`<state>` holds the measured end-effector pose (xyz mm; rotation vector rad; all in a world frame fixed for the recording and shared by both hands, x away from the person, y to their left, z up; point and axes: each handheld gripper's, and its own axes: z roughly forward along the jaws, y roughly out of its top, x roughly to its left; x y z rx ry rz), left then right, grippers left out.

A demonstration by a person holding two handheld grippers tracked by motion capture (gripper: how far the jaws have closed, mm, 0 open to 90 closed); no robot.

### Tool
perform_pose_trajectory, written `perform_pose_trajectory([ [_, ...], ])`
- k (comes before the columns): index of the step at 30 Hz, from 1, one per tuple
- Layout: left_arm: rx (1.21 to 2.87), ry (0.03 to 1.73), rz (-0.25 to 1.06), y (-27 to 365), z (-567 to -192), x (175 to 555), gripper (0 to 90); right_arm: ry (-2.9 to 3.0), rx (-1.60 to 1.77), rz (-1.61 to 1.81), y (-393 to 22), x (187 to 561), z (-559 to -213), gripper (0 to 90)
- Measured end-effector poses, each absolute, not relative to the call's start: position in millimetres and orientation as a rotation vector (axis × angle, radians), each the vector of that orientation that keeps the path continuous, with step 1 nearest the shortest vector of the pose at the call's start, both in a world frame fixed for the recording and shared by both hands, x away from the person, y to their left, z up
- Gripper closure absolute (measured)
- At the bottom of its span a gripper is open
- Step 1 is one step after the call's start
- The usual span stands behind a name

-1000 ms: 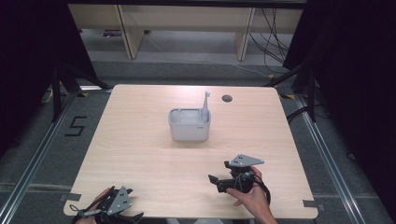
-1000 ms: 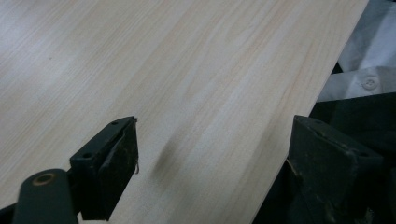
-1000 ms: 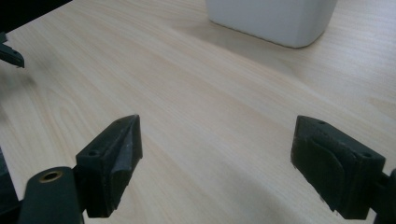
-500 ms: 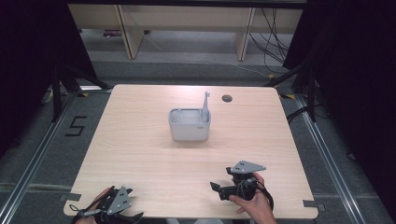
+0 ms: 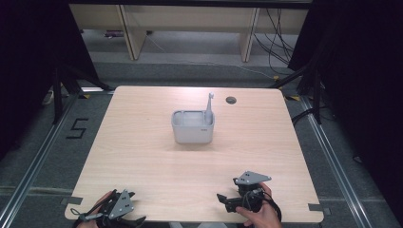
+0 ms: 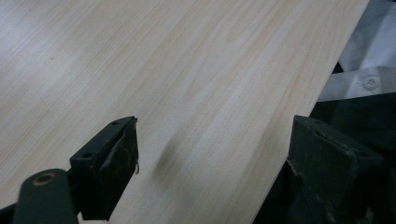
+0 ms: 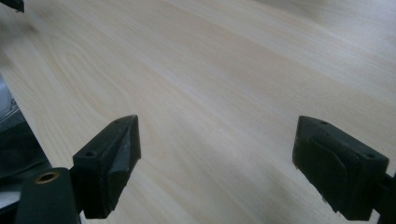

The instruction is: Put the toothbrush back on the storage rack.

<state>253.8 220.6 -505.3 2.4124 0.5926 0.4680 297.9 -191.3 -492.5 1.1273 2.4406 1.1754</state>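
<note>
A grey rectangular tub (image 5: 192, 128) stands at the table's middle, with a thin grey stick-like utensil (image 5: 209, 105) upright in its right end. My left gripper (image 5: 129, 216) lies at the table's near left corner, held by a hand. Its jaws stand wide open over the table's near edge (image 6: 212, 158), nothing between them. My right gripper (image 5: 227, 201) is low over the near right of the table and points left. Its jaws are also wide open above bare wood (image 7: 215, 158). Both grippers are far from the tub.
The light wooden table (image 5: 142, 156) has a dark round hole (image 5: 231, 100) near its far edge. A white buttoned shirt (image 6: 369, 81) shows past the table's edge beside the left gripper. Dark floor, metal rails and cables surround the table.
My right gripper has drawn back toward the table's near edge, still open. The left gripper, the tub and the utensil have not moved.
</note>
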Motion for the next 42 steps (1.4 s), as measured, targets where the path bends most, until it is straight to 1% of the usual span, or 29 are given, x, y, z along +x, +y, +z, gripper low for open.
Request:
perform_pose_trajectory([
  [5,2.413,0.608,0.460,220,-507,253,15.8,2.466,1.183,1.180,-192,292,-495,16.1],
  [6,2.411,0.609,0.460,220,-506,254,15.8,2.477,1.139,1.177,-193,293,-496,16.1],
  [8,2.409,0.594,0.467,220,-505,254,15.8,2.491,1.157,1.162,-193,291,-497,16.1],
  [9,2.408,0.596,0.466,220,-506,253,15.8,2.475,1.229,1.142,-192,287,-496,16.0],
  [11,2.418,0.603,0.461,221,-506,254,15.8,2.477,1.161,1.131,-193,288,-498,16.0],
  [14,2.409,0.597,0.462,220,-506,253,15.8,2.484,1.214,1.123,-192,284,-498,16.1],
  [21,2.418,0.604,0.459,220,-506,254,15.8,2.495,1.118,1.112,-194,284,-501,16.1],
  [25,2.410,0.608,0.451,220,-506,253,15.8,2.500,1.171,1.088,-193,280,-499,16.1],
  [27,2.413,0.608,0.460,220,-507,253,15.8,2.493,1.126,1.126,-192,281,-502,16.1],
  [30,2.406,0.600,0.470,220,-506,254,15.8,2.512,1.131,1.094,-193,280,-501,16.0],
  [31,2.411,0.608,0.452,220,-506,253,15.8,2.519,1.102,1.102,-193,281,-501,16.1],
  [42,2.411,0.594,0.467,220,-505,254,15.8,2.525,1.136,1.090,-192,278,-501,16.1],
])
